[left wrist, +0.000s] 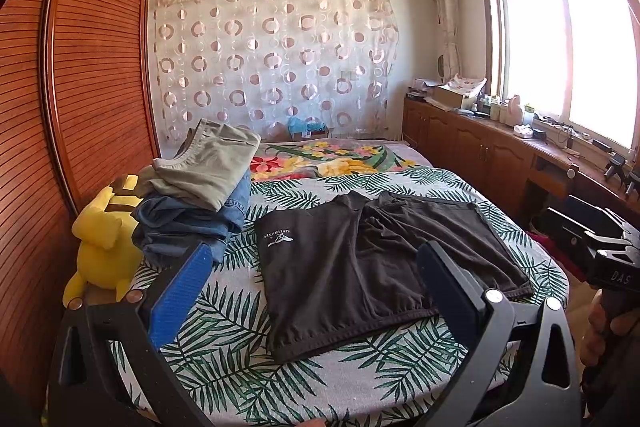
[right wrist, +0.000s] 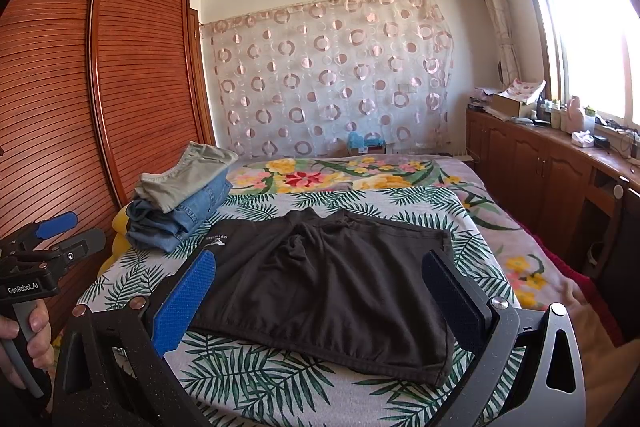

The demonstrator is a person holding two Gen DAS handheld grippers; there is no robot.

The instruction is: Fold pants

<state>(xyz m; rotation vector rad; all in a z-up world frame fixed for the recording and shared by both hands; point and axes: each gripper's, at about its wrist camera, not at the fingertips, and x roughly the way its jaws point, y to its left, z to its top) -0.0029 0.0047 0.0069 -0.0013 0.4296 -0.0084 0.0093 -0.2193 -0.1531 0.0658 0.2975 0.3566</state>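
Observation:
Black shorts with a small white logo lie spread flat on the leaf-print bedspread; they also show in the right wrist view. My left gripper is open and empty, held above the near edge of the bed, in front of the shorts. My right gripper is open and empty, also held above the near edge and apart from the shorts. Each gripper shows in the other's view, the right one at the far right, the left one at the far left.
A stack of folded jeans and khaki pants sits on the bed's left side, next to a yellow plush toy. A slatted wooden wardrobe stands left. Low wooden cabinets with clutter run under the window at right.

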